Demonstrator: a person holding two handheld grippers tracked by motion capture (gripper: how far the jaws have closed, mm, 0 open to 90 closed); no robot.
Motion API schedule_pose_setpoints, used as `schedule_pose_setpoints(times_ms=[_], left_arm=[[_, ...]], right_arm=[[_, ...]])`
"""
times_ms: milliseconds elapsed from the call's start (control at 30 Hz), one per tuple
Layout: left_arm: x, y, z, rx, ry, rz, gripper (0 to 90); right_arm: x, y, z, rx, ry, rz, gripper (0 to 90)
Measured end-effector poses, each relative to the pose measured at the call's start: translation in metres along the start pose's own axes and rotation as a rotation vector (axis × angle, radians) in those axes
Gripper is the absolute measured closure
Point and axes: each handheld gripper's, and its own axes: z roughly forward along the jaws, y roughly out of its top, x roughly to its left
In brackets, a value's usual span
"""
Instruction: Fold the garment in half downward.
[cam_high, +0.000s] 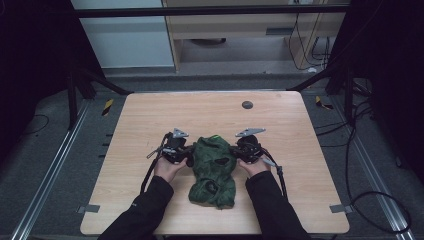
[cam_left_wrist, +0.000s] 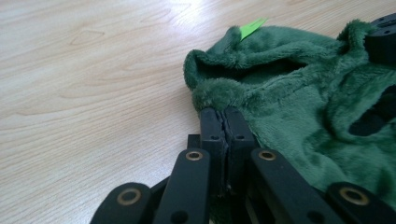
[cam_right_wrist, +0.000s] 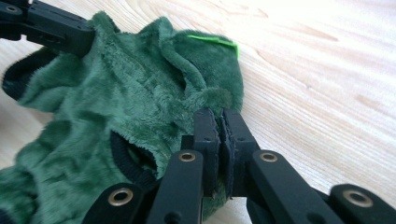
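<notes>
- Gripping: left gripper (cam_high: 189, 159) and right gripper (cam_high: 235, 156) are each pinching the green fleece garment (cam_high: 214, 170) at nine and three o'clock.
- Remaining: lifting and arranging, judging by the crumpled cloth on the table (cam_high: 150, 120).

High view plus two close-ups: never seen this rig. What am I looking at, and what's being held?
No robot here: a person at a wooden table holds a hand-operated two-jaw tool in each hand. The high view comes from a fixed camera above the person's side, looking forward and down; the sleeved forearms enter from the bottom. There the left tool is at the left and the right tool at the right. The other two pictures come from cameras riding on each tool, looking along its black jaws.

On the table lies a small green fleece garment with dark trimmed openings and a bright green tag. Each tool is shut on an edge of the garment's far end: the left tool and the right tool each pinch a fold of fleece.
</notes>
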Motion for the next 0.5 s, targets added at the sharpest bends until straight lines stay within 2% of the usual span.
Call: schedule_pose_setpoints(times_ms=[233,367,500], left_arm=[[-0.009,0.002,-0.017,-0.029,-0.020,0.019,88.4],[-0.012,0.001,-0.023,-0.038,-0.026,0.025,88.4],[-0.014,-0.002,-0.029,-0.039,-0.030,0.037,88.4]], right_arm=[[0.006,-0.001,-0.013,-0.023,0.019,-0.028,86.2],[0.009,-0.001,-0.016,-0.029,0.027,-0.032,86.2],[0.013,0.000,-0.021,-0.039,0.030,-0.057,86.2]])
